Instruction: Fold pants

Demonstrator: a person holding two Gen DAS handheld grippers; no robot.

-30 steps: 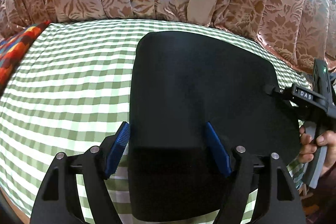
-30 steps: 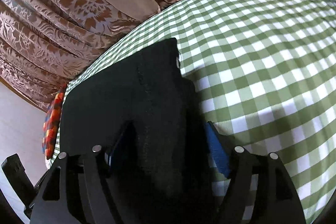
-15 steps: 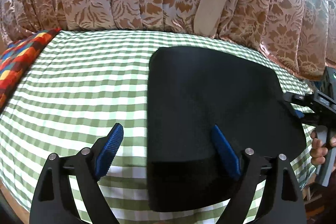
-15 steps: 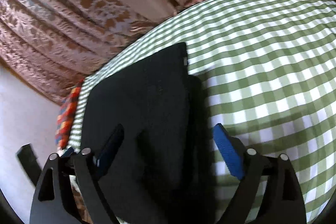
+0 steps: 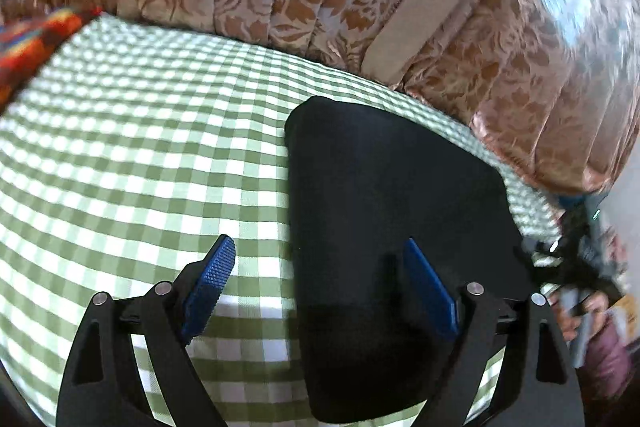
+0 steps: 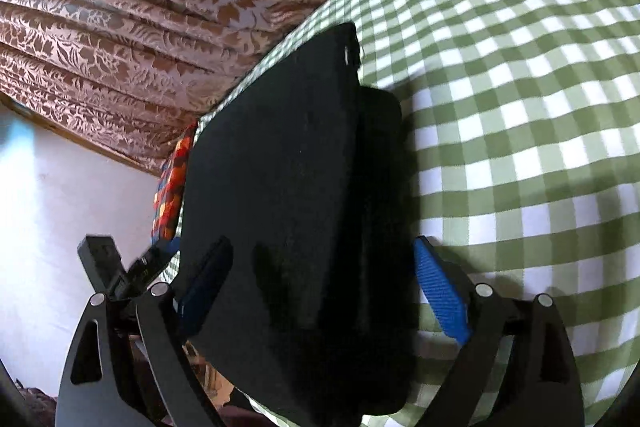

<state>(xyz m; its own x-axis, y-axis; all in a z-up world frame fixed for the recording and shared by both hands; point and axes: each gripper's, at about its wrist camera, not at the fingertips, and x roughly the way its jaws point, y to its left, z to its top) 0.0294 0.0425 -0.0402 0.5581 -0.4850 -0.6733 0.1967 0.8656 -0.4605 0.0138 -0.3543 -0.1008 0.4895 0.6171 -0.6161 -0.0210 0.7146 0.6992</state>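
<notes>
Fingers wider, off pants

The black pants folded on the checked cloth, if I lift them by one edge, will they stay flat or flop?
The pants look like soft cloth in stacked layers, so they would likely droop and unfold. Probably light. On the checked cloth they should slide rather than roll.

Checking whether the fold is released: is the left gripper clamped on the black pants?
No, the left gripper is open, its blue fingers spread wide above the folded black pants.
</notes>
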